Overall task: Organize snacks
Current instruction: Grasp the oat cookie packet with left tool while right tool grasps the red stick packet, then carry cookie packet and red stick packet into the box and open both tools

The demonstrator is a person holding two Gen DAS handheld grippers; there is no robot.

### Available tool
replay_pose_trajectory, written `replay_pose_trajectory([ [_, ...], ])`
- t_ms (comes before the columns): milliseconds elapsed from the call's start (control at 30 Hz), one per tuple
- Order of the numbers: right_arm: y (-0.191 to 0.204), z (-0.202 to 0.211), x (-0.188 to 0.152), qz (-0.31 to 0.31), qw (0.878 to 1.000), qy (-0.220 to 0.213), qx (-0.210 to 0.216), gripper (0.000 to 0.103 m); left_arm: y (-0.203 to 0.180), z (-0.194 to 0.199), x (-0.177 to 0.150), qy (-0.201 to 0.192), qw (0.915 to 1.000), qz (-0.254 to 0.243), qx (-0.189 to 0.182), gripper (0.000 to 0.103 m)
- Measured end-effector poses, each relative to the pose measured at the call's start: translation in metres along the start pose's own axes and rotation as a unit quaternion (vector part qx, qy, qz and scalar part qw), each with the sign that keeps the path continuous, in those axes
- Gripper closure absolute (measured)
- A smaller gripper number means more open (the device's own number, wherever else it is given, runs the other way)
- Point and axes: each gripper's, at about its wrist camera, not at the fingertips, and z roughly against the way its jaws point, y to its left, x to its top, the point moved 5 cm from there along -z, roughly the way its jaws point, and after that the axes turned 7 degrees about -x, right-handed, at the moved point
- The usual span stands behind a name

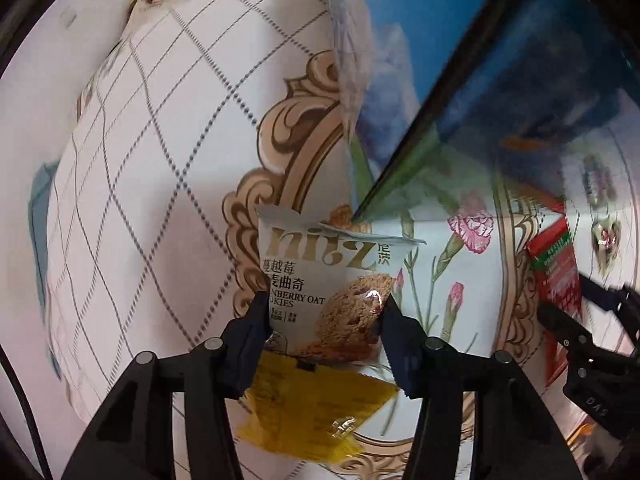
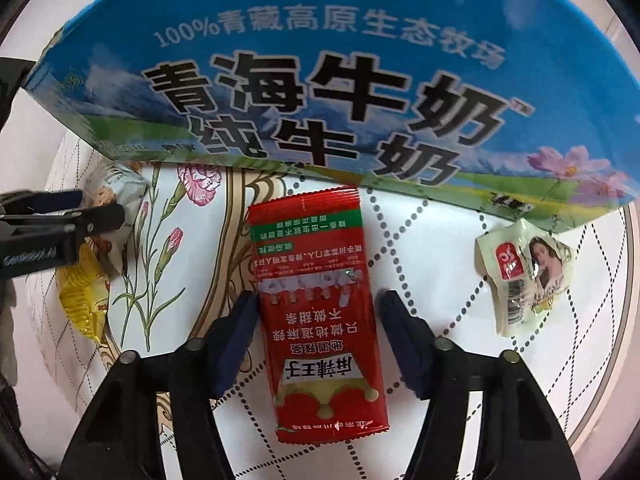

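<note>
Both grippers down on snack packets beside the milk carton.

The left gripper has its pads pressed on either side of the cookie bag, which lies partly over a yellow packet on the patterned cloth. The right gripper straddles the red packet: its left pad touches the packet's edge, its right pad stands just clear, so there is no grip. The red packet lies flat just before the blue carton. A small pale sachet lies apart to the right.
</note>
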Motion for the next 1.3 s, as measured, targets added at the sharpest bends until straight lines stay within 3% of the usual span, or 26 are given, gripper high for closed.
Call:
replay_pose_trajectory([
  [233,-0.026,0.015,-0.043,-0.034,0.999,0.017,-0.003,0.045,-0.013,0.007,-0.043,0.021,0.9982,0.042,-0.038,0.053],
  [300,-0.034,0.020,-0.056,-0.052,0.998,0.024,0.009,0.045,-0.026,0.013,-0.063,0.023,0.9947,0.064,-0.077,0.053],
  [400,-0.046,0.029,-0.086,-0.080,0.996,0.039,0.028,0.045,-0.051,0.019,-0.090,0.029,0.9921,0.065,-0.103,0.053],
  [633,-0.065,0.028,-0.129,-0.107,0.992,0.055,0.039,0.045,-0.087,-0.011,-0.115,0.071,0.9906,0.046,-0.108,0.052],
  [1000,-0.052,0.004,-0.126,-0.093,0.994,0.061,0.022,0.043,-0.088,-0.040,-0.120,0.064,0.9933,0.045,-0.085,0.050],
  [1167,-0.033,0.000,-0.123,-0.039,0.998,0.040,-0.016,0.047,-0.119,-0.028,-0.125,0.047,0.9942,0.040,-0.088,0.052],
  [1300,-0.034,0.013,-0.119,-0.055,0.998,0.023,0.004,0.049,-0.123,-0.001,-0.117,0.022,0.9938,0.038,-0.102,0.052],
])
